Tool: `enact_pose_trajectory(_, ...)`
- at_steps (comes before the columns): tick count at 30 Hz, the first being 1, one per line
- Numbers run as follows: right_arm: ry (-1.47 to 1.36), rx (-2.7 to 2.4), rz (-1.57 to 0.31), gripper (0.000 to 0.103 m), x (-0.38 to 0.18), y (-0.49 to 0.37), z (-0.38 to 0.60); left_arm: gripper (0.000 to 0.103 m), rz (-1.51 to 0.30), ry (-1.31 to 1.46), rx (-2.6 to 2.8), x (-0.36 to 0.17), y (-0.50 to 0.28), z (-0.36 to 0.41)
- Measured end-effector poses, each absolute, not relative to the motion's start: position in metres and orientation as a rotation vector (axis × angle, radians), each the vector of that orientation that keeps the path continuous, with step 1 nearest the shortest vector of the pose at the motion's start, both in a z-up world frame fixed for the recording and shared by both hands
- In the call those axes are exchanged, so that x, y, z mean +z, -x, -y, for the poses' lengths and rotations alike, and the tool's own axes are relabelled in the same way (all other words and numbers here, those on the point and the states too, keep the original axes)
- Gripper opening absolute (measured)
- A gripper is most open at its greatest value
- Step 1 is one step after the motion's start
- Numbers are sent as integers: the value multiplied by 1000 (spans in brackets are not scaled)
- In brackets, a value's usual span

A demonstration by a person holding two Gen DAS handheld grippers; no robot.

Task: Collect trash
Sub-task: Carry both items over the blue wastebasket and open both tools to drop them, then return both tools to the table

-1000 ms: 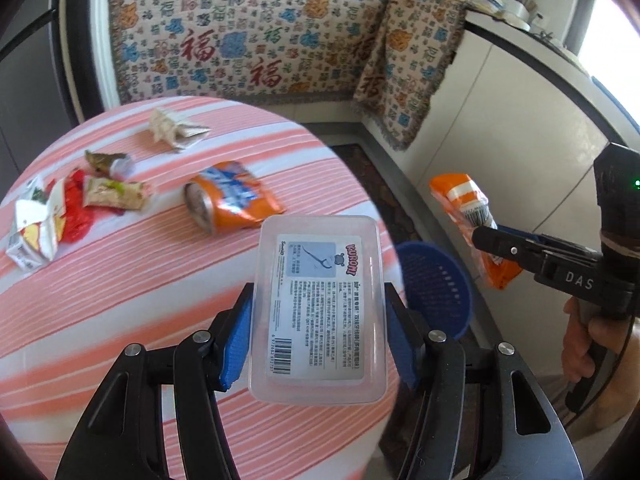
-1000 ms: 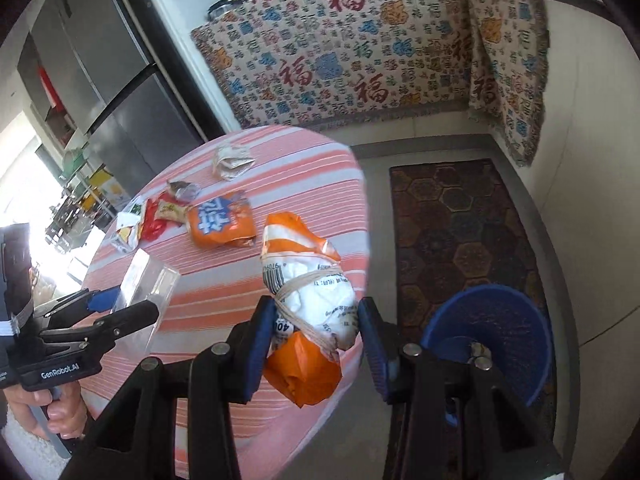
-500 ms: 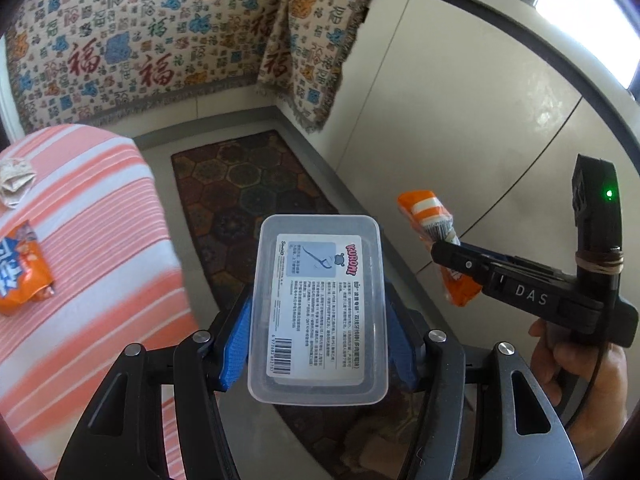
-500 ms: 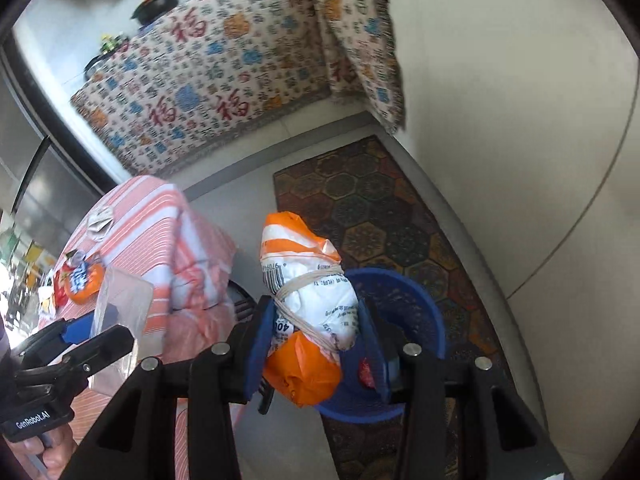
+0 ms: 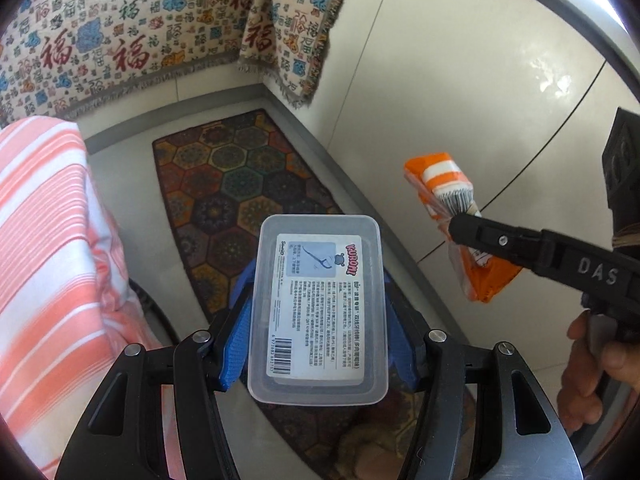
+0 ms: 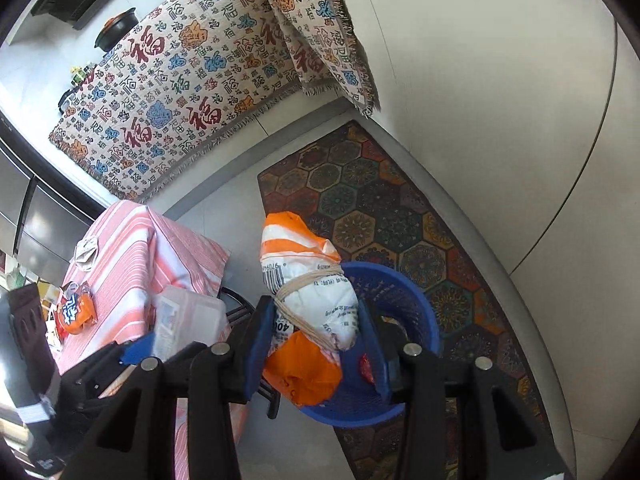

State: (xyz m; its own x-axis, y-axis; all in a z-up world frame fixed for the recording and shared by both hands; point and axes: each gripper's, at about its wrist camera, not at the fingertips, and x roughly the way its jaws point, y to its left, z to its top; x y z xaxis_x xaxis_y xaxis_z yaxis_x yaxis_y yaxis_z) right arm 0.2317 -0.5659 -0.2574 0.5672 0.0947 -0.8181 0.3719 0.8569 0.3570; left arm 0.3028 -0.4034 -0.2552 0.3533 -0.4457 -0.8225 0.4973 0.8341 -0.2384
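Observation:
My left gripper [image 5: 318,344] is shut on a clear plastic box [image 5: 318,308] with a printed label, held over the patterned rug. My right gripper [image 6: 314,332] is shut on an orange-and-white packet [image 6: 308,288] bound with string, and it hangs just above the blue mesh basket [image 6: 416,304] on the floor. The left wrist view shows that packet [image 5: 444,196] at the right, in the right gripper's black fingers [image 5: 520,244]. The right wrist view shows the clear box [image 6: 188,320] at the lower left. More trash lies on the striped table: an orange snack bag [image 6: 76,312] and a crumpled paper [image 6: 86,252].
The round table [image 5: 44,248] with its pink striped cloth stands to the left. A hexagon-patterned rug [image 6: 384,216] lies under the basket, beside a white cabinet wall [image 5: 460,80]. A patterned cloth [image 6: 192,80] hangs at the back. A small red wrapper [image 6: 366,366] lies in the basket.
Both grippers swung away from the table, to the right and downward, with their loads. The right gripper rolled and now holds the packet above the blue basket.

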Motion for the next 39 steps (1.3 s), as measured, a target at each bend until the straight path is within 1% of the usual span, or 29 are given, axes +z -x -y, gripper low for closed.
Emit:
enact_pose_trajectory(4,-566,-180,-944,48,-257,-231,571,63,-1053,-52,-638,-263,-305,415)
enact_pose_trajectory(5,-577,-180,-938,57,-257,-232,573,63,-1062,-49,-646,-264,-306,417)
enact_pose_trajectory(6,-585,-187,-929,64,-257,-232,574,68,-1073,-46,-653,-265,-306,419)
enact_pose_trajectory(7,-592,-190,-922,64,-256,-231,577,80,-1074,-44,-648,-265,-307,419)
enact_pose_trajectory(9,-599,-201,-904,64,-253,-229,582,85,-1039,-31,-629,-258,-304,417)
enact_pose_trajectory(16,-470,-263,-806,64,-225,-220,576,87,-955,-40,-616,-215,-280,381)
enact_pose_trajectory(19,-413,-256,-779,64,-214,-222,564,94,-914,-36,-600,-192,-261,346)
enact_pose_trajectory(21,-379,-242,-761,64,-207,-223,552,96,-902,-43,-567,-183,-248,318)
enact_pose_trajectory(24,-329,-198,-744,64,-199,-226,526,96,-914,-68,-509,-182,-231,272)
enact_pose_trajectory(32,-205,9,-764,64,-200,-233,409,96,-975,-45,-233,-215,-213,131)
enact_pose_trajectory(39,-27,237,-857,64,-231,-232,274,96,-983,21,-27,-241,-218,34)
